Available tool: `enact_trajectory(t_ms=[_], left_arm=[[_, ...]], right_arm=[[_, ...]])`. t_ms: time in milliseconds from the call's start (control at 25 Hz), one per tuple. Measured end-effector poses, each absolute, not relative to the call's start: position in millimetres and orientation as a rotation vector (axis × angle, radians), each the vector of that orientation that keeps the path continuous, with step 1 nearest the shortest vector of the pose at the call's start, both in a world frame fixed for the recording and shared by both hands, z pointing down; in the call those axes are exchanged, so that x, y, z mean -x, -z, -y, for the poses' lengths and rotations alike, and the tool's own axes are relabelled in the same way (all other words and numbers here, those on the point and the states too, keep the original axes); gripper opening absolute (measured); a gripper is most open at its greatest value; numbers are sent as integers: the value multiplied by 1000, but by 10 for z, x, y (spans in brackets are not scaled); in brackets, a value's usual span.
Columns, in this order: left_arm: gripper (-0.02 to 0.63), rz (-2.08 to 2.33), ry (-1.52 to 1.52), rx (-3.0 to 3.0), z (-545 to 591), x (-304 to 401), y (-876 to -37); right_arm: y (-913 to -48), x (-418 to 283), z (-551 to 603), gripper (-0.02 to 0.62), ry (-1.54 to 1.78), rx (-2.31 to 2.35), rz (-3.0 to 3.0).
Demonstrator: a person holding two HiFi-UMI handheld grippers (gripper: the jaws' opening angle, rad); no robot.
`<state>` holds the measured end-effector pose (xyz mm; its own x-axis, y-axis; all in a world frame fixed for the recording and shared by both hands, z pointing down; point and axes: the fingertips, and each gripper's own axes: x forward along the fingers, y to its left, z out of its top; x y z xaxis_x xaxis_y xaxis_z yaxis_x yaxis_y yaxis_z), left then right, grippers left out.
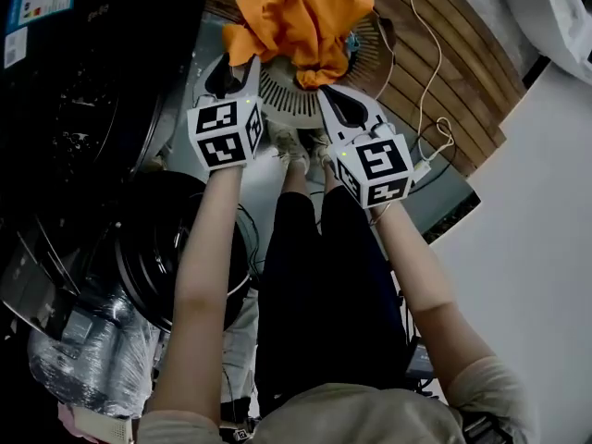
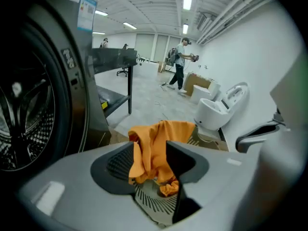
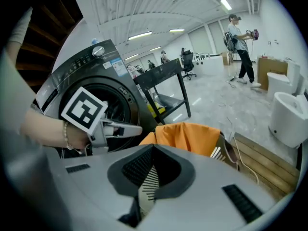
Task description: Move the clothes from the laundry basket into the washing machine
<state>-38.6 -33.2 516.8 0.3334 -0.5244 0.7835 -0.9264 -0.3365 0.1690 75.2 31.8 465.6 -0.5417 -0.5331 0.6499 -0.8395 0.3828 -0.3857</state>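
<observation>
An orange garment (image 1: 301, 17) lies heaped in the slatted laundry basket (image 1: 287, 95) on the floor ahead. My left gripper (image 1: 236, 74) hangs over the basket's left side with its jaws open. In the left gripper view the orange garment (image 2: 161, 131) shows between those jaws (image 2: 150, 148), and the pads are not pressed on it. My right gripper (image 1: 335, 104) is shut and empty just above the basket's near right rim. Beyond its tips (image 3: 153, 149) lie the orange garment (image 3: 192, 136) and the basket slats (image 3: 148, 182). The dark washing machine (image 1: 92, 91) stands at the left, its round door (image 1: 157, 248) swung open.
A wooden slatted platform (image 1: 444, 54) with a white cable (image 1: 430, 109) lies right of the basket. Plastic-wrapped items (image 1: 83, 359) sit at lower left. A white toilet (image 2: 219, 109), a black table (image 2: 115, 61) and a person (image 2: 179, 64) are farther off. My own legs (image 1: 314, 276) stand below.
</observation>
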Motion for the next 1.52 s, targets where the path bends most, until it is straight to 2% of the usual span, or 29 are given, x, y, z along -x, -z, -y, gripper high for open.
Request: enact_trajectory(t_ms=[320,600,640,720,760,960,1200,1240,1320,1520], left_arm=[[323,1265,-912,-1890,733,478,-6070],[322,1246,-909,-1867,923,377,-6364],[313,1252,-926,-1868,918,382,-6383],[170,1265,-983,-1901,908,389,-6389],[145,1266,-1013,-1927,897,391,-6378],[74,1239,-1073,-2043,816,489,-6158],[61,1269,-780,-2119,611,556,-5330],[60,1281,-734,-2132,563,577,-5160],[60,1310,-648,-2142,473,639,-4831],[60,1344,-544,-2144,280,786,-4277]], right_arm=[[-5210,-483,-77,8,-1015,-1188,2220],[-5428,-623,24,8,-1022,-1239,2166],[-5447,-634,18,8,-1022,-1241,2159],[-5477,-657,25,8,-1012,-1245,2147],[-5484,-668,30,8,-1007,-1248,2141],[-5408,-645,48,8,-994,-1231,2136],[-5184,-612,128,9,-856,-1164,2217],[-5183,-596,137,30,-842,-1142,2221],[-5203,-598,165,225,-807,-1120,2208],[-5533,-849,300,272,-752,-1173,2062]])
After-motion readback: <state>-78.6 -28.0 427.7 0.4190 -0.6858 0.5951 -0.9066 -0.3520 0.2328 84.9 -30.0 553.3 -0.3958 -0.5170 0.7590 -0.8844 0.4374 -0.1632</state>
